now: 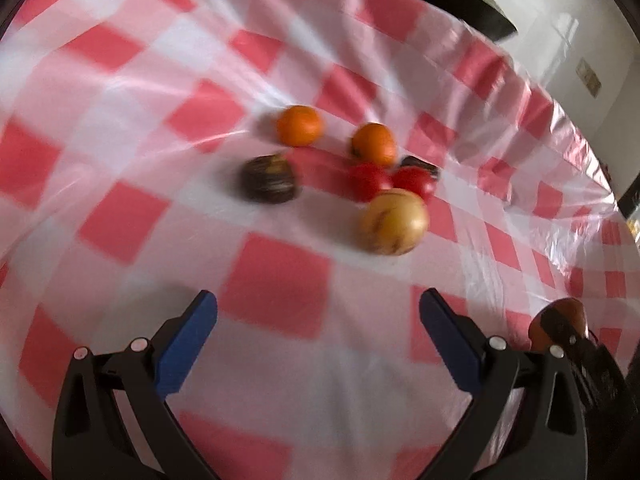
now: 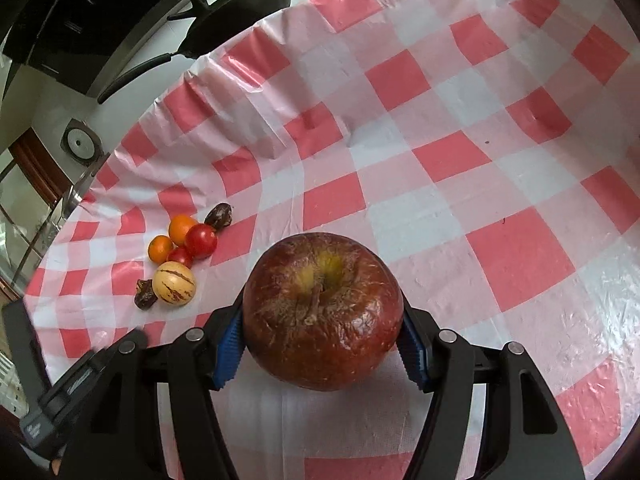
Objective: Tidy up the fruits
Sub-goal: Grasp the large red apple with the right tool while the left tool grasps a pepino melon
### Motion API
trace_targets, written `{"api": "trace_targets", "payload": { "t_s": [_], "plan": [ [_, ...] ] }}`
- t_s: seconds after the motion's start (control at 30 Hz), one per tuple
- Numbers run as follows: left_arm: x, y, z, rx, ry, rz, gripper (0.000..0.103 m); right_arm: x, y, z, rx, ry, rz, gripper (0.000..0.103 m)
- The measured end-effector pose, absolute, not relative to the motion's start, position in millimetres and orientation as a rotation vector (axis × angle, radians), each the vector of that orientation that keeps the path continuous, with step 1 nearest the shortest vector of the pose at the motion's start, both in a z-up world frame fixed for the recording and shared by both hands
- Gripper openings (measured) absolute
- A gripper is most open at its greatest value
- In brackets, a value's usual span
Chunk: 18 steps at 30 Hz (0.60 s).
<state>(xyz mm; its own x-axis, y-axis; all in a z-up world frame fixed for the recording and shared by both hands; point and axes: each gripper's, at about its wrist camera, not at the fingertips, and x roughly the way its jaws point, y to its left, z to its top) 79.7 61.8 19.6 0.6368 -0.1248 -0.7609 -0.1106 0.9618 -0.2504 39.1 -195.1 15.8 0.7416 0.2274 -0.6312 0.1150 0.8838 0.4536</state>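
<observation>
A large, wrinkled dark red apple (image 2: 322,316) fills the right wrist view, with my right gripper (image 2: 322,308) shut on it; the blue pads (image 2: 230,344) press its two sides just above the checked tablecloth (image 2: 440,152). At the left lies a cluster of small fruits: two oranges (image 2: 182,228), two tomatoes (image 2: 201,241), a yellow striped fruit (image 2: 175,283) and two dark dates (image 2: 219,215). In the blurred left wrist view my left gripper (image 1: 318,296) stands open and empty, short of the yellow striped fruit (image 1: 394,222), the oranges (image 1: 300,125) and a date (image 1: 270,179). The apple (image 1: 560,316) shows at the lower right.
The cloth's rumpled edge (image 2: 192,76) runs behind the fruit cluster, with floor beyond it. A black pan (image 2: 240,4) sits off the table past that edge. Bare checked cloth stretches to the right of the apple.
</observation>
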Motion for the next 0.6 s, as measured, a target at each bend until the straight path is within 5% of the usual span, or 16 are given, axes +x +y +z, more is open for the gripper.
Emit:
{"api": "trace_targets", "payload": {
  "t_s": [0.13, 0.3, 0.37, 0.6],
  "plan": [
    [112.7, 29.1, 17.8, -0.192, 0.903, 0.021, 0.101, 38.3, -196.5, 15.1, 0.498, 0.739, 0.077, 0.063],
    [138.6, 14.3, 15.4, -0.138, 0.897, 0.075, 0.081, 38.4, -196.4, 15.3, 0.496, 0.739, 0.087, 0.063],
    [141.0, 9.3, 16.6, -0.091, 0.894, 0.08, 0.043, 38.1, -196.4, 15.6, 0.496, 0.738, 0.089, 0.063],
    [87.3, 14.2, 34.2, -0.124, 0.77, 0.083, 0.044, 38.0, -196.6, 16.0, 0.496, 0.736, 0.091, 0.063]
  ]
}}
